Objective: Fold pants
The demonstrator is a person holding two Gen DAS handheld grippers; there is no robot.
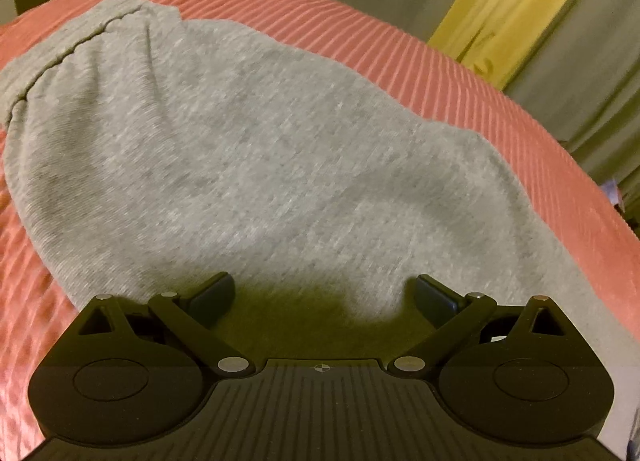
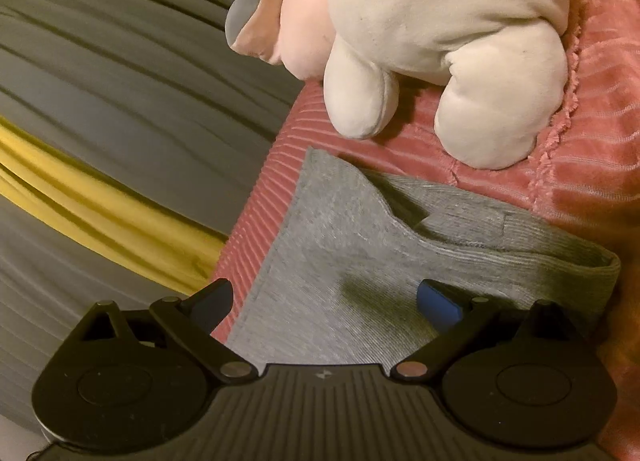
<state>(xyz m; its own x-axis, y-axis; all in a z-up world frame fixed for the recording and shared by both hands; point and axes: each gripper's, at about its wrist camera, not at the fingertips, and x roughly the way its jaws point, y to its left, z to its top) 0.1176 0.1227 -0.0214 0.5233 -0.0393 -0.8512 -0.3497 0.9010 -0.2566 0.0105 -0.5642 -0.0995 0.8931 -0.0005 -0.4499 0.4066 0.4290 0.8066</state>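
Pants (image 1: 256, 149) lie flat on bed (image 1: 460, 73), apparently part-folded; further folds remain. Left gripper (image 1: 325, 295) and right gripper (image 2: 325, 299) spread, empty. Plush (image 2: 440, 29) at 12 o'clock.

Both tongs (image 1: 325, 296) (image 2: 325, 301): black ribbed body, round side discs, silver pivot screws, dark-blue fingertip pads (image 2: 439, 303).

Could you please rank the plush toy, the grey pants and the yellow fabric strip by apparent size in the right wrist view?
1. Plush toy
2. Grey pants, partly hidden
3. Yellow fabric strip
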